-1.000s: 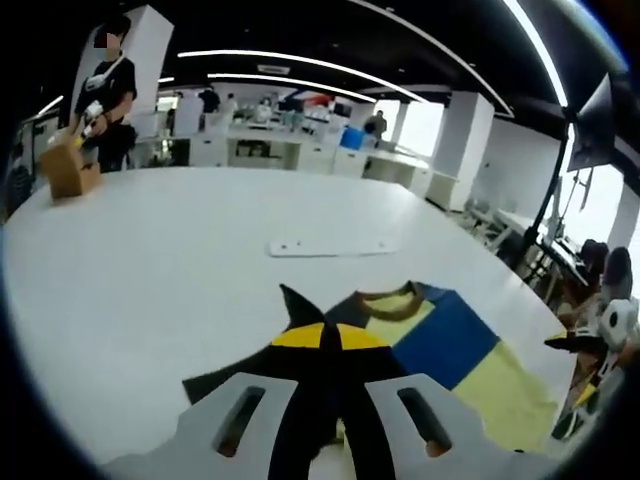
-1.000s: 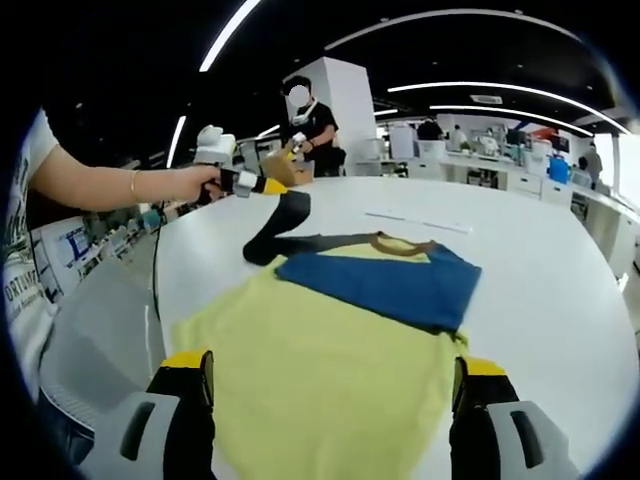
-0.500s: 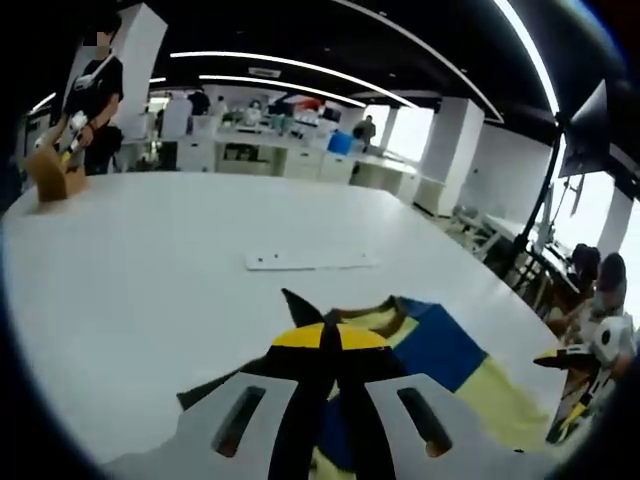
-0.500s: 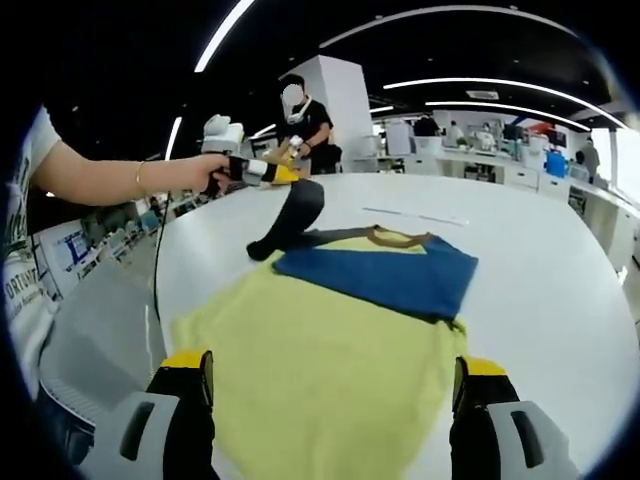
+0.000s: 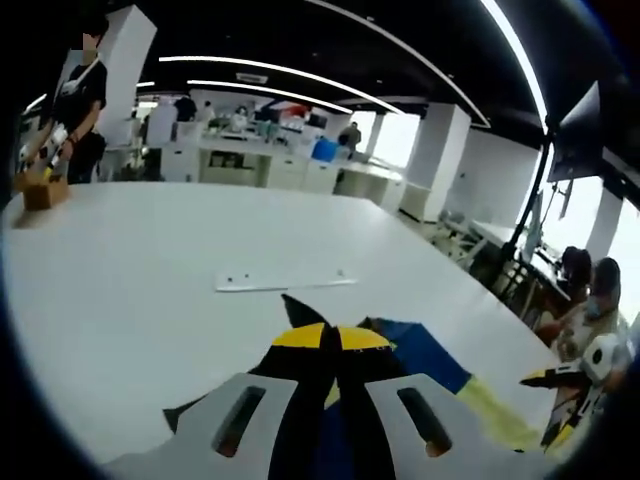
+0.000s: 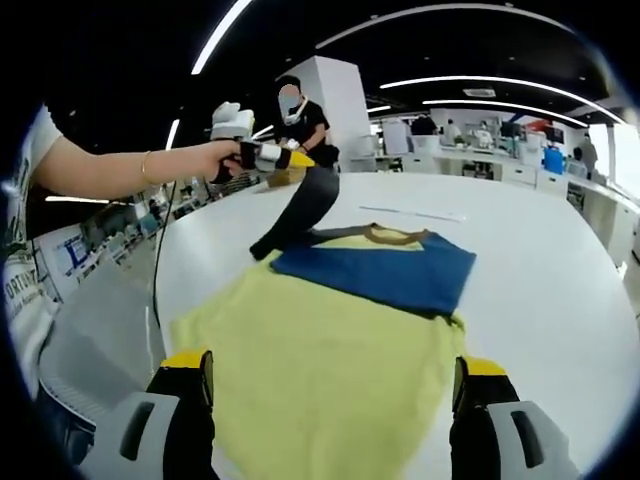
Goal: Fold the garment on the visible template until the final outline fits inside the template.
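A yellow T-shirt with a blue chest panel and a brown collar lies flat on the white table. My left gripper is shut on the shirt's dark sleeve and holds it up off the table, stretched taut. In the left gripper view the closed jaws pinch that dark sleeve, with the blue panel below them. My right gripper is open, its jaws wide apart over the yellow hem, holding nothing. The right gripper is also at the right edge of the left gripper view.
A flat white strip lies on the table beyond the collar. A person in black stands at the far side by a cardboard box. Seated people are off the table's right. The table's near edge curves past the shirt.
My left gripper has risen and drawn the dark sleeve higher and tauter off the table. The right gripper and the shirt body have stayed put.
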